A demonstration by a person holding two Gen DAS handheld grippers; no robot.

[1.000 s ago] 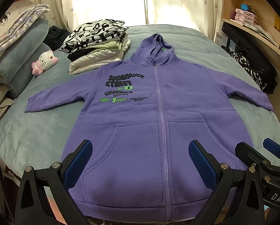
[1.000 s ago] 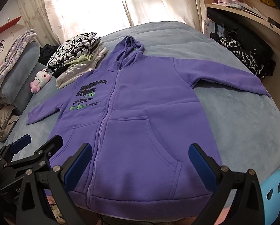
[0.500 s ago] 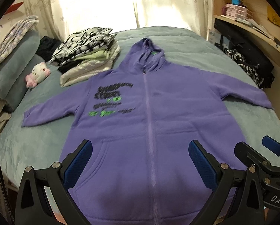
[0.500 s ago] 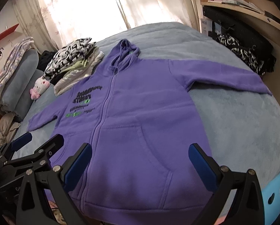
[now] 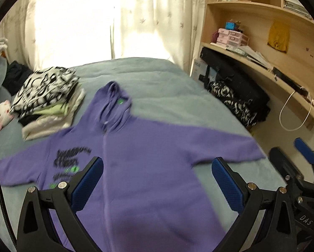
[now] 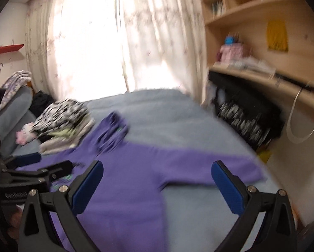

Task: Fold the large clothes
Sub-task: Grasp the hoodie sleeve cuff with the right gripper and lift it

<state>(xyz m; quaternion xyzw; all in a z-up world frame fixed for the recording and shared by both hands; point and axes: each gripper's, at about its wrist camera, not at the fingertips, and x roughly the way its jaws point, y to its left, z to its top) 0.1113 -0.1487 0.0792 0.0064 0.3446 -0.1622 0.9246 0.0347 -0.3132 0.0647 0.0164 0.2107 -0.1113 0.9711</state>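
Both claws have lifted and tilted toward the bed's far end. Left claw and right claw hang released, gripping nothing, above the purple hoodie spread flat mid-bed; folded clothes sit near its far left edge.

There is one purple zip-up hoodie spread on one grey-blue bed. Beside it stands one pile of folded clothes, and one small white and pink plush toy lies near the pile. Two grippers with blue pads are seen: the left gripper and the right gripper. One cream curtain hangs behind, and one yellow cloth hangs on the wooden shelf.
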